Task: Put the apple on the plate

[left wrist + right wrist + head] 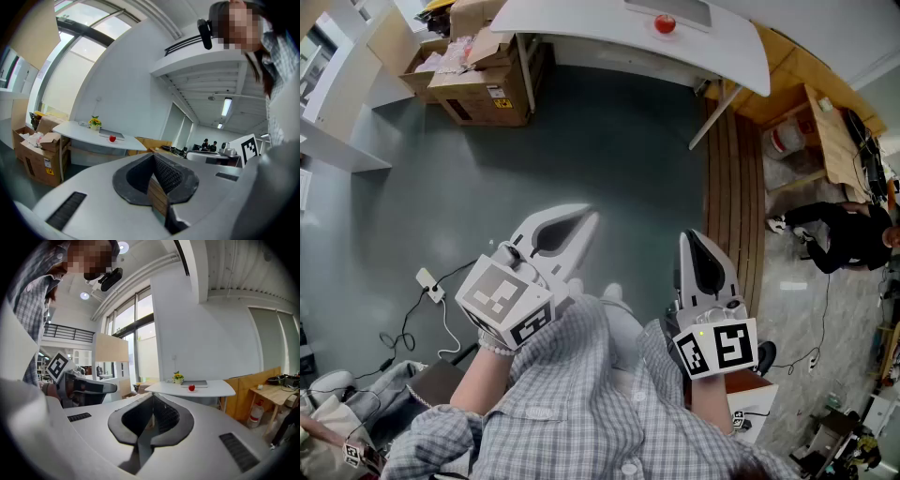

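The left gripper (581,217) sits at lower centre-left of the head view, a smooth pale-grey plastic shell tapering to a point. Its two jaws are pressed together at the tips with nothing between them. Their inner faces carry dark rubbery pads with a fine ribbed grid, bowed so that a teardrop hollow opens behind the meeting tips. The right gripper (690,236), at lower centre-right, has the same build and is likewise closed and empty. Both hang over a matt grey-green floor (581,141), with checked shirt sleeves (581,394) below them. The apple (665,24), small, round and glossy red, lies at the top edge of the head view on a white table (572,28) with a rounded edge. It is just beside a flat grey slab (675,9) and well apart from both grippers, beyond their tips. In the left gripper view it appears above and left of the jaw tips, in the right gripper view above and right of them. What it rests on is too small to tell. Brown cardboard boxes (478,75) stand at the upper left.
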A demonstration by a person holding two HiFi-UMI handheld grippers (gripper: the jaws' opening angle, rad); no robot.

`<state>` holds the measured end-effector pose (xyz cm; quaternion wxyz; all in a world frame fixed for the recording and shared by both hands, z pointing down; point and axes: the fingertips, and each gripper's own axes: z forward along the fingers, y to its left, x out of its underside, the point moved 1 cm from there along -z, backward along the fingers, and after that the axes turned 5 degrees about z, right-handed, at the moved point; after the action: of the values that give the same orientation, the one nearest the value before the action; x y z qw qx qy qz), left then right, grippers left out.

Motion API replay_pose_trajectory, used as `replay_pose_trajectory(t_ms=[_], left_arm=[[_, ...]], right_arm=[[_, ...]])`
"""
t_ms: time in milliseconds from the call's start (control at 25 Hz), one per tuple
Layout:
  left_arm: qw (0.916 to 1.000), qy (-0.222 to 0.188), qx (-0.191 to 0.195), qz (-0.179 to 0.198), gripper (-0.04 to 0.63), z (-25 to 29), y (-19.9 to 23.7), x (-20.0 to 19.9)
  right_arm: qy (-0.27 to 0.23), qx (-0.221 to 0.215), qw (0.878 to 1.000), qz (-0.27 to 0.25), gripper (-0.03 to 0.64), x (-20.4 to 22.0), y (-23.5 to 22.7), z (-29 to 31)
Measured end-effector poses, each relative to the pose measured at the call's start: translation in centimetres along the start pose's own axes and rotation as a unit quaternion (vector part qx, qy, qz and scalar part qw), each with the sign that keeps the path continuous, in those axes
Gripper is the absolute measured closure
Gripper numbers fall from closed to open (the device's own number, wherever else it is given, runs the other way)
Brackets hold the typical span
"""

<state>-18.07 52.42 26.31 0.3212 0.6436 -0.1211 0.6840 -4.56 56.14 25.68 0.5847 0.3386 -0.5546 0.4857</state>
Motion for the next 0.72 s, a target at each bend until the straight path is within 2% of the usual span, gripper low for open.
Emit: replay_pose_trajectory(t_ms=[360, 720], left_arm=[[0.999, -0.035, 0.015, -0.024, 0.586, 0.1, 2.0, -1.3], [0.9993, -0.026, 0.024, 0.007, 0.586, -0.6, 3.1, -1.2]], right_arm=[[0.005, 0.02, 1.0, -0.02, 0.595, 0.4, 0.3, 1.1], [0.0, 0.043, 0.999, -0.006, 0.594, 0.9, -0.1, 1.6]])
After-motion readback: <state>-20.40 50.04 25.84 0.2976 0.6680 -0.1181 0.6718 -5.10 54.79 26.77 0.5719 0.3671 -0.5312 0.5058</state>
